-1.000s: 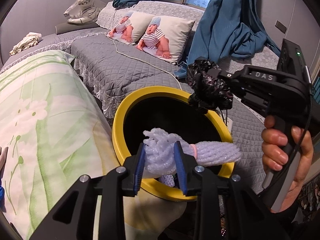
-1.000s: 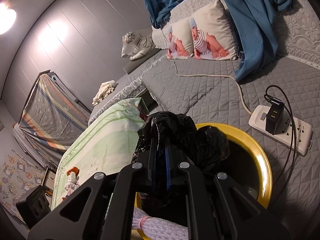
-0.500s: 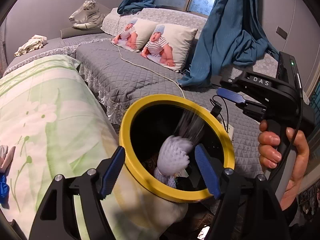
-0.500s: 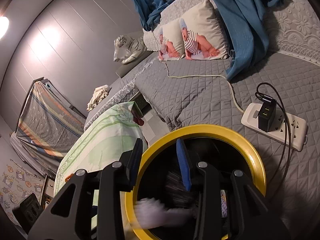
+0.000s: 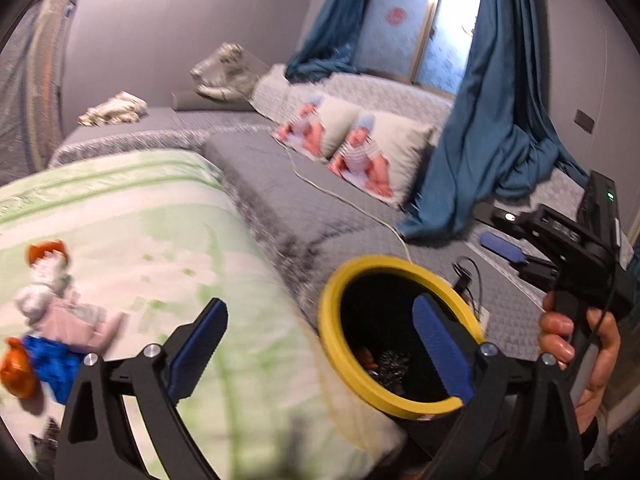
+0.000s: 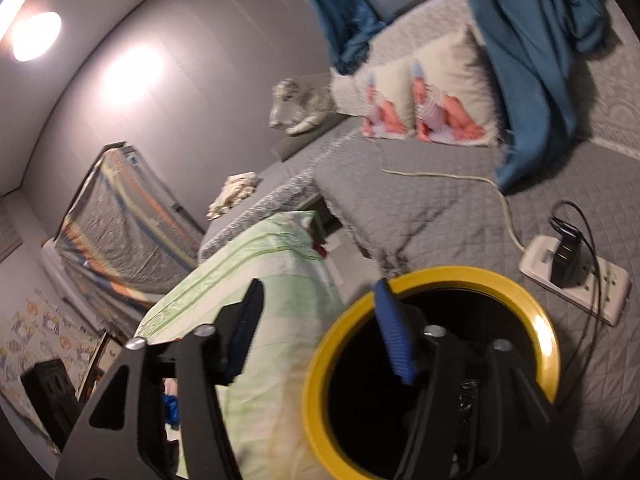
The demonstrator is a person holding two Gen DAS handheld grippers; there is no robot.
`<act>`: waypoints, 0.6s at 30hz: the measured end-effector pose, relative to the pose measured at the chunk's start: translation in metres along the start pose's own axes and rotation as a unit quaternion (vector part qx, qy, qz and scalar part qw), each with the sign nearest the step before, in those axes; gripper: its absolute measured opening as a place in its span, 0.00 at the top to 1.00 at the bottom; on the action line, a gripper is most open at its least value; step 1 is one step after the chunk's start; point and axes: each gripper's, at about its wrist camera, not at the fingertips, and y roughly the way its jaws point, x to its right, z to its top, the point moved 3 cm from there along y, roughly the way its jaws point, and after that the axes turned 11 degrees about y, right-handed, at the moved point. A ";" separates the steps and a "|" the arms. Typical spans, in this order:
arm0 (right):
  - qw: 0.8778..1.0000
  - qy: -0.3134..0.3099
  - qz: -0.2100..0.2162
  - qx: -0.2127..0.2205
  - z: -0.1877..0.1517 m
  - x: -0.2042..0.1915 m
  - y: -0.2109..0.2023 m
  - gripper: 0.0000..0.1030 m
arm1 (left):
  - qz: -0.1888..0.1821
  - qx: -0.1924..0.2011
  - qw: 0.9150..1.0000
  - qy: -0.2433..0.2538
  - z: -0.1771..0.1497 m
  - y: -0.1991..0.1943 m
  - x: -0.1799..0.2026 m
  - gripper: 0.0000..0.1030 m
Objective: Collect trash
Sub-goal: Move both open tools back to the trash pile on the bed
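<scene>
Left wrist view: left gripper [image 5: 320,328] empty, jaws spread wide, blue ribbed pads [image 5: 440,348] straddling the near rim of the yellow-rimmed bin [image 5: 332,344]. Inside the bin, crinkled dark trash [image 5: 390,362] low against a black interior, with something orange beside it, too blurred to name. Right gripper [image 5: 500,246] off to the right in a bare hand [image 5: 580,344], one blue pad showing; from the right wrist view, jaws likewise parted and holding nothing, right gripper [image 6: 320,334] above the bin [image 6: 548,344], one pad over the rim. On the green-and-white floral bedcover [image 5: 132,240], a small red-haired doll [image 5: 52,280] lying just beside a crumpled blue scrap [image 5: 44,356] and an orange lump [image 5: 16,370], probably the next pickings, though motion blur prevents certainty. Risks from here: mistaking the doll for litter, since the scraps touch it; pinching soft bedcover along with thin, slippery film; knocking the light, smooth plastic bin off its perch at the bed edge with a swinging finger; snagging the charger cable [image 6: 584,232] at the white power strip [image 6: 600,284] on the grey quilted bed [image 6: 440,208].
</scene>
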 end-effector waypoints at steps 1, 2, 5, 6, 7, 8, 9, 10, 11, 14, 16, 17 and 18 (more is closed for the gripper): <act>1.000 -0.008 0.009 -0.002 -0.002 -0.007 -0.001 0.41 | 0.011 0.007 1.000 -0.003 0.001 -0.009 -0.009 0.10; 1.000 -0.020 0.018 -0.004 -0.006 -0.017 -0.001 0.40 | 0.020 0.011 1.000 -0.007 0.001 -0.015 -0.017 0.09; 0.998 -0.051 0.043 -0.009 -0.017 -0.043 -0.002 0.35 | 0.045 0.017 0.999 -0.022 -0.001 -0.032 -0.040 0.09; 0.997 -0.059 0.053 -0.011 -0.021 -0.052 -0.002 0.34 | 0.054 0.019 0.998 -0.027 -0.003 -0.038 -0.049 0.09; 0.996 -0.069 0.063 -0.015 -0.025 -0.060 -0.002 0.32 | 0.063 0.020 0.997 -0.033 -0.005 -0.043 -0.057 0.09; 0.994 -0.080 0.073 -0.019 -0.030 -0.070 -0.001 0.29 | 0.071 0.020 0.996 -0.040 -0.008 -0.047 -0.066 0.09; 0.992 -0.090 0.081 -0.022 -0.035 -0.078 0.000 0.28 | 0.076 0.018 0.996 -0.045 -0.012 -0.052 -0.073 0.09; 0.991 -0.097 0.088 -0.025 -0.040 -0.086 0.001 0.27 | 0.084 0.016 0.995 -0.053 -0.016 -0.056 -0.081 0.09; 0.988 -0.109 0.101 -0.032 -0.047 -0.097 0.003 0.26 | 0.090 0.016 0.994 -0.059 -0.019 -0.060 -0.088 0.09; 0.982 -0.134 0.126 -0.044 -0.064 -0.120 0.007 0.22 | 0.113 0.016 0.990 -0.079 -0.031 -0.075 -0.111 0.09; 0.977 -0.154 0.139 -0.049 -0.077 -0.135 0.010 0.21 | 0.128 0.016 0.987 -0.091 -0.037 -0.084 -0.124 0.09; 0.976 -0.159 0.141 -0.050 -0.081 -0.140 0.010 0.19 | 0.136 0.016 0.986 -0.097 -0.041 -0.088 -0.131 0.09; 0.974 -0.169 0.143 -0.052 -0.088 -0.146 0.013 0.19 | 0.141 0.016 0.985 -0.102 -0.044 -0.092 -0.137 0.09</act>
